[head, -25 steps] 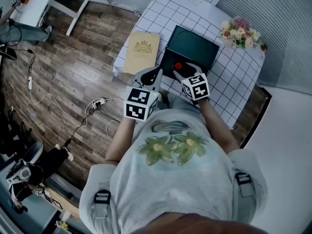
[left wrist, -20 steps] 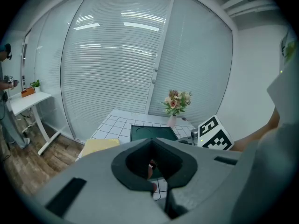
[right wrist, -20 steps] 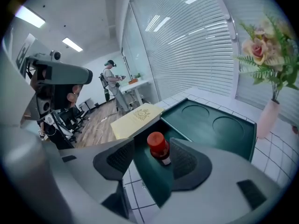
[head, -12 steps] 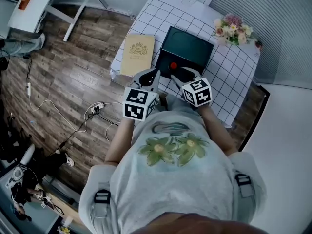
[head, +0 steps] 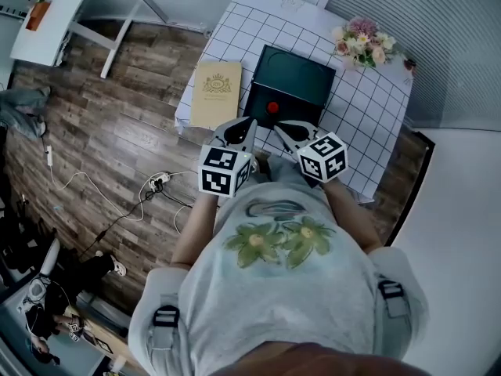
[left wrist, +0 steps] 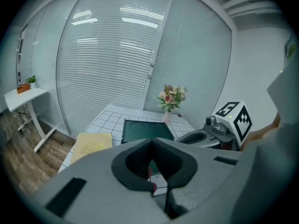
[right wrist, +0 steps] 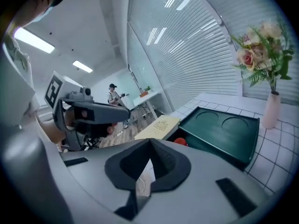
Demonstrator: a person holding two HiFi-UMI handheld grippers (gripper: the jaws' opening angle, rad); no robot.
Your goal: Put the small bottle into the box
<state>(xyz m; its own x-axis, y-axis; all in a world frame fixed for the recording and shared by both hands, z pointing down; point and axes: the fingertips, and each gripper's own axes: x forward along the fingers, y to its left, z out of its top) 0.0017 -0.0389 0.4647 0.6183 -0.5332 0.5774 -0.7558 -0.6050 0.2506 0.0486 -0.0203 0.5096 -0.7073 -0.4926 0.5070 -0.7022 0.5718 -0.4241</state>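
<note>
Two claws, both pressed together.

Left claw (left wrist: 152, 142): tips meet and nothing is gripped. It is held above the near edge of the counter (head: 368, 120).

Right claw (right wrist: 150, 142): the jaws have just been closing and now meet, with nothing between them. It is held beside the left claw, just short of the box.

One small bottle (head: 272, 107), red cap: stands inside the box (head: 301, 73) at its near left corner, apart from both claws. In the right gripper view the cap shows just past the claw's tip, under the box's green face.

One box, dark green, open, near the middle of the counter. Its green face bears two round recesses.

One flat tan case (head: 215, 92) with a gilt crest lies just left of the box, at the counter's left edge.

One bunch of flowers (head: 362, 39), pink and cream, stands in a pale vase (right wrist: 270, 108) at the far right corner, beyond the box.

Counter: small, covered with a white cloth ruled in a dark grid.

Room:
- wood-plank floor (head: 117, 108)
- a white cable and power strip (head: 156, 181) on the floor, left of the person
- a white side desk (head: 51, 26) at far left, carrying a small plant (left wrist: 31, 80)
- slatted blinds (left wrist: 117, 55) along the far wall
- strip lights (right wrist: 30, 38) overhead
- a second person (right wrist: 113, 95) standing far off near the desk
</note>
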